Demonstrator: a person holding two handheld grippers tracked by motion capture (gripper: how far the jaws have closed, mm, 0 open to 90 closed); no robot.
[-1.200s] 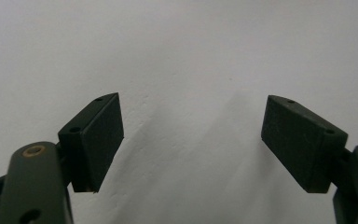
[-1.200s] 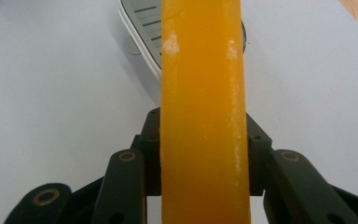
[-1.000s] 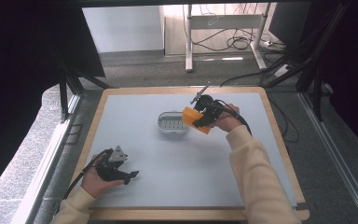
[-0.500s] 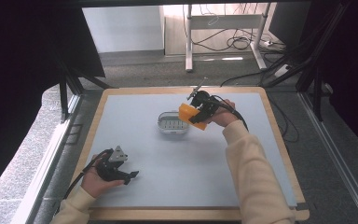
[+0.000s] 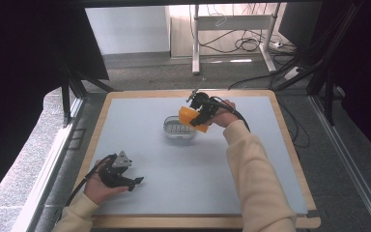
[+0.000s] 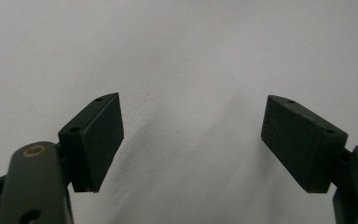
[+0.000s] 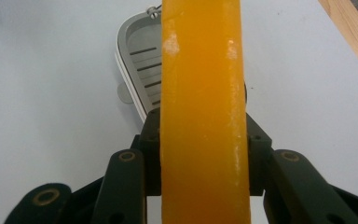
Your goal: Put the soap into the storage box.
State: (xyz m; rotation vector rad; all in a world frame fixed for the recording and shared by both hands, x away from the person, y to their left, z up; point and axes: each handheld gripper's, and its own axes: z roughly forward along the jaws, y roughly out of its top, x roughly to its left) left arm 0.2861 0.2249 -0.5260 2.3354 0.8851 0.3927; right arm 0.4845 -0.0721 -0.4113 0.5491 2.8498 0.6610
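Note:
My right gripper (image 5: 197, 118) is shut on an orange soap-like bar (image 5: 191, 119), held above the right end of a small metal slotted dish (image 5: 178, 129). In the right gripper view the orange bar (image 7: 204, 107) runs upright between the two jaws of the right gripper (image 7: 204, 156), and the metal dish (image 7: 140, 65) lies just behind it on the mat. My left gripper (image 5: 134, 182) rests low at the front left of the table. In the left gripper view the left gripper (image 6: 192, 140) stands open, with bare mat between its jaws.
The grey mat (image 5: 198, 169) covers a wooden-edged table (image 5: 290, 140). A desk frame and cables (image 5: 241, 43) stand on the floor beyond the far edge. Dark frame posts (image 5: 67, 96) rise at the left.
The right hand has carried the orange bar a little left and away, closer over the metal dish. The left gripper has stayed where it was.

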